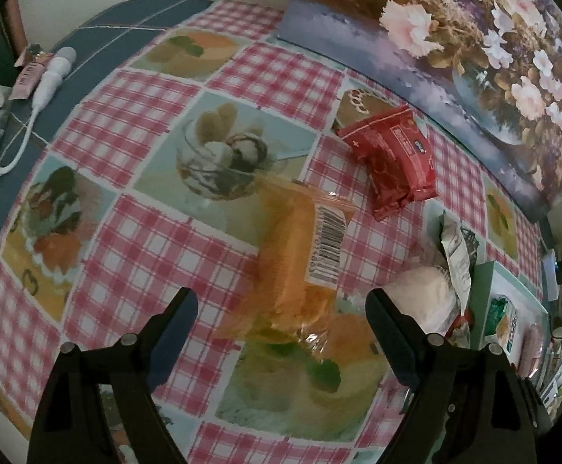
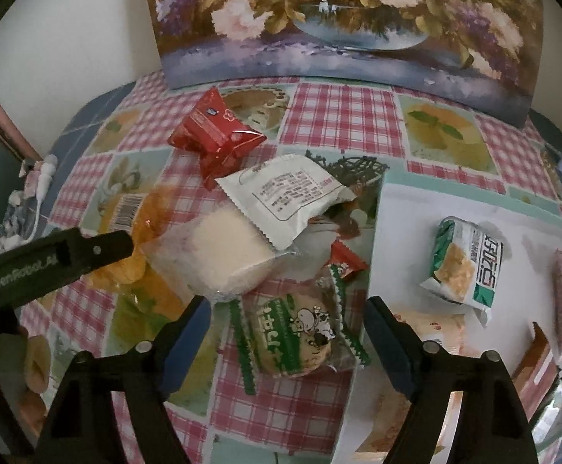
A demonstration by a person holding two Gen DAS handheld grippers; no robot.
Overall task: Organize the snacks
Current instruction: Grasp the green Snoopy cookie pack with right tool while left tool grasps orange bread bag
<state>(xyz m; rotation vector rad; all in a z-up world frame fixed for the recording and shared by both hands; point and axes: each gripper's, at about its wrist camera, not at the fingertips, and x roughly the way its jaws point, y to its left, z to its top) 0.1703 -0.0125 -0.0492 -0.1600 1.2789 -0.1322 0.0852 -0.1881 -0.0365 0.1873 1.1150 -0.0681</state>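
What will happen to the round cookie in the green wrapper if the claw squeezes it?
The cookie packet probably feels light. Its clear, shiny wrapper looks slippery and crinkly, so it might slide. The round cookie inside seems thin and may crack under a hard squeeze from the right claw.

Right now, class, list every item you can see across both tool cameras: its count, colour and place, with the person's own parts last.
Orange snack bag: one, clear wrap with barcode, between the left tool's fingers.
Red packet: one, nearest the painting.
White printed packet: one, atop the pile.
Pale cake: one, clear wrap, mid-pile.
Green-trimmed biscuit packet: one, between the right tool's fingers.
Green-white packet: one, in the white tray.
Flower painting: one, at the table's back.
Checked tablecloth: one, pink and white.
White cable: one, at the table's far edge.
Left tool: open.
Right tool: open.
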